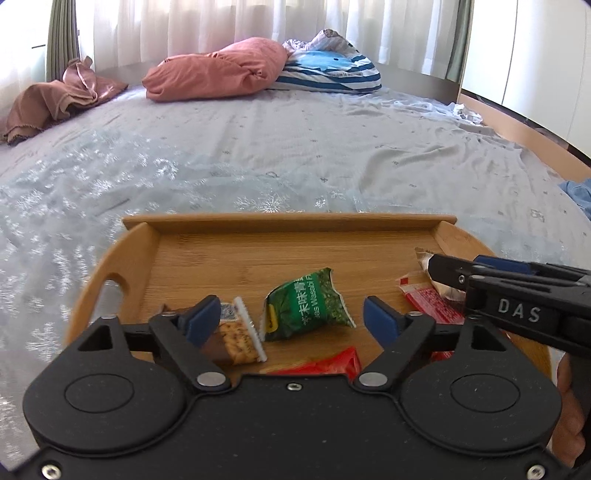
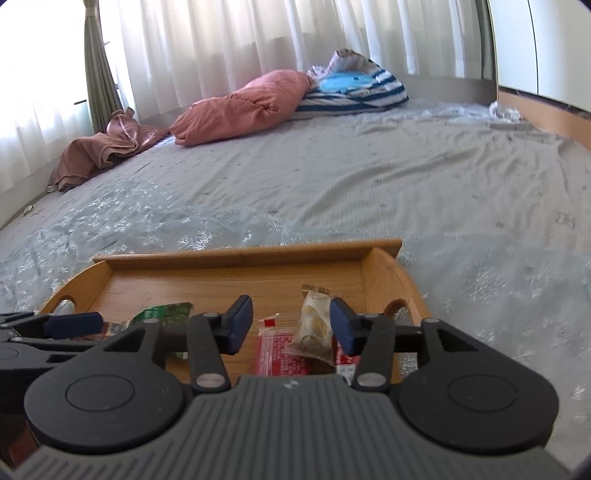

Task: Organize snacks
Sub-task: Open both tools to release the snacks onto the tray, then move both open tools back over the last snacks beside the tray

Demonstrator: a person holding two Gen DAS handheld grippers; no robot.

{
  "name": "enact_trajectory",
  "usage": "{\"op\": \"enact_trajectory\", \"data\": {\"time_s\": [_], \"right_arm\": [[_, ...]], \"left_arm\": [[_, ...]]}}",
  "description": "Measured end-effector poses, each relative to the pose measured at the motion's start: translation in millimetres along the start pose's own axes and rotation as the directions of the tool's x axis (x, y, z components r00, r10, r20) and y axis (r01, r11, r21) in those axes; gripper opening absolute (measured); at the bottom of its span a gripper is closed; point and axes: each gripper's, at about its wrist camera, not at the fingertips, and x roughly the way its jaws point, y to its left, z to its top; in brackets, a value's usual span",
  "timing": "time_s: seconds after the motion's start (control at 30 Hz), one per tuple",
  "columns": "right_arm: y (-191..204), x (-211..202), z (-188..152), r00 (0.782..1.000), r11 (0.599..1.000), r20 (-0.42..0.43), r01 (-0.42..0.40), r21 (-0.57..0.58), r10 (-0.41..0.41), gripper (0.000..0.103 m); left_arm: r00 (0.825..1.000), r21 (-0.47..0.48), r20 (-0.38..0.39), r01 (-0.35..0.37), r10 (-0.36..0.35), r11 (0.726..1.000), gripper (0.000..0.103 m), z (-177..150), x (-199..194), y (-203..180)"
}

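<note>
Where the bamboo tray (image 1: 288,251) sits on a grey-blue bedsheet (image 1: 258,147), several small snack packets lie scattered on its floor. Near the middle is a green wasabi-pea packet (image 1: 306,306), crumpled and lying flat. Just left of it lies a clear-wrapped cracker packet (image 1: 236,336) with a white crimped edge. A red packet (image 1: 325,363) lies at the near edge, partly hidden by the tool body. Toward the tray's right side, a flat red-and-white packet (image 2: 280,350) lies under a beige packet (image 2: 314,325) that rests across it.

The left gripper (image 1: 291,317) hovers low over the tray with its jaws spread wide, the green packet between and beyond the blue pads, which touch nothing that can be seen. The right gripper (image 2: 291,325) is likewise spread apart, its blue pads on either side of the beige packet without clamping it; whether a pad touches the wrapper cannot be told.

The tray has raised walls and a cut-out handle (image 1: 110,291) at each end. Farther across the bed lie a pink pillow (image 1: 218,70), a blue striped pillow (image 1: 332,70) and a brown crumpled cloth (image 1: 55,99). White curtains (image 1: 221,26) hang behind.
</note>
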Motion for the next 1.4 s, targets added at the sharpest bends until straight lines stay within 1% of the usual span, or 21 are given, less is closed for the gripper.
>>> {"op": "enact_trajectory", "data": {"time_s": [0.17, 0.23, 0.33, 0.5, 0.67, 0.73, 0.83, 0.93, 1.03, 1.13, 1.4], "right_arm": [[0, -25, -2, 0.999, 0.999, -0.001, -0.043, 0.001, 0.043, 0.071], [1, -37, -5, 0.998, 0.998, -0.003, -0.059, -0.005, 0.059, 0.075], [3, -55, -11, 0.997, 0.996, -0.004, -0.082, -0.017, 0.082, 0.079], [4, -86, -27, 0.993, 0.992, 0.000, -0.122, -0.033, 0.122, 0.086], [2, -113, -49, 0.990, 0.989, -0.002, -0.142, -0.046, 0.142, 0.088], [2, -121, -60, 0.991, 0.988, -0.001, -0.133, -0.079, 0.134, 0.089], [6, -129, -77, 0.996, 0.981, -0.004, -0.086, -0.172, 0.087, 0.090], [6, -137, -90, 0.997, 0.972, -0.014, -0.078, -0.220, 0.077, 0.090], [2, -144, -98, 0.996, 0.973, -0.023, -0.088, -0.213, 0.085, 0.091], [-3, -147, -100, 0.997, 0.977, -0.021, -0.077, -0.201, 0.075, 0.091], [-22, -149, -91, 0.998, 0.990, -0.050, -0.053, -0.128, 0.047, 0.095]], "left_arm": [[1.000, 0.006, -0.012, 0.010, -0.010, 1.000, 0.088, -7, -28, 4], [1.000, 0.010, -0.015, 0.021, -0.021, 1.000, 0.089, -12, -40, 6], [0.999, 0.011, -0.021, 0.039, -0.039, 0.999, 0.090, -23, -58, 9], [0.999, 0.010, -0.020, 0.051, -0.051, 0.999, 0.091, -42, -88, 11], [0.998, 0.001, -0.026, 0.065, -0.065, 0.998, 0.093, -61, -108, 15], [0.998, 0.004, -0.023, 0.060, -0.060, 0.998, 0.095, -68, -116, 16], [0.997, -0.003, -0.031, 0.067, -0.067, 0.998, 0.095, -81, -126, 19], [0.996, -0.022, -0.048, 0.075, -0.076, 0.997, 0.095, -91, -133, 21], [0.995, -0.028, -0.047, 0.090, -0.091, 0.996, 0.095, -105, -143, 21], [0.993, -0.039, -0.051, 0.103, -0.105, 0.994, 0.096, -119, -150, 17], [0.988, -0.049, -0.054, 0.142, -0.144, 0.989, 0.098, -157, -161, -18]]}}
